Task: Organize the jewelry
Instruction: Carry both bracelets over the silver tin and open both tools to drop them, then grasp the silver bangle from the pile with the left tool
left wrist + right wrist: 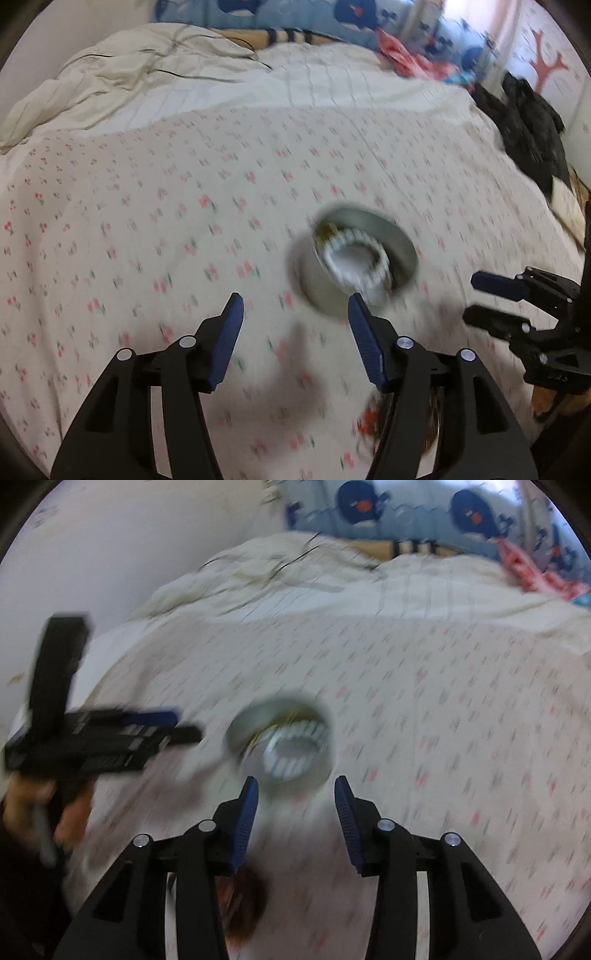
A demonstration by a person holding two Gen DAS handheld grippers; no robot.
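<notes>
On the flowered bedsheet [147,221], left wrist view: a round metal tin [400,240] stands open, and a white beaded bracelet [354,266] lies curled inside with some darker, gold-toned pieces I cannot resolve through the blur. The left gripper [295,306] hovers short of the tin, fingers spread apart with only sheet between them, nothing held. At the right edge the right gripper [476,299] enters side-on, fingers parted, also empty. A reddish blurred item [369,424] lies on the sheet near the lower frame edge, partly hidden by a finger; probably more jewelry, not certain.

Right wrist view: same tin [243,723] just ahead of the right gripper [295,786], jaws apart and empty, bracelet [291,749] visible inside. The left gripper [177,727] sits to the left, gripped by the person's hand [33,805]. A brown smear [240,904] shows under the near finger; unidentifiable.

Handling judgement: the bracelet looks light and limp, beads hard and slick, likely to slide off a pad grip; pinch across a single strand of beads rather than the whole loop. The tin is thin and light on soft bedding, so it may tip or skate if nudged at the rim.

Room: sheet is open on all sides of the tin; rumpled duvet [129,74] well beyond, dark clothing [528,140] at the far right bed edge.
</notes>
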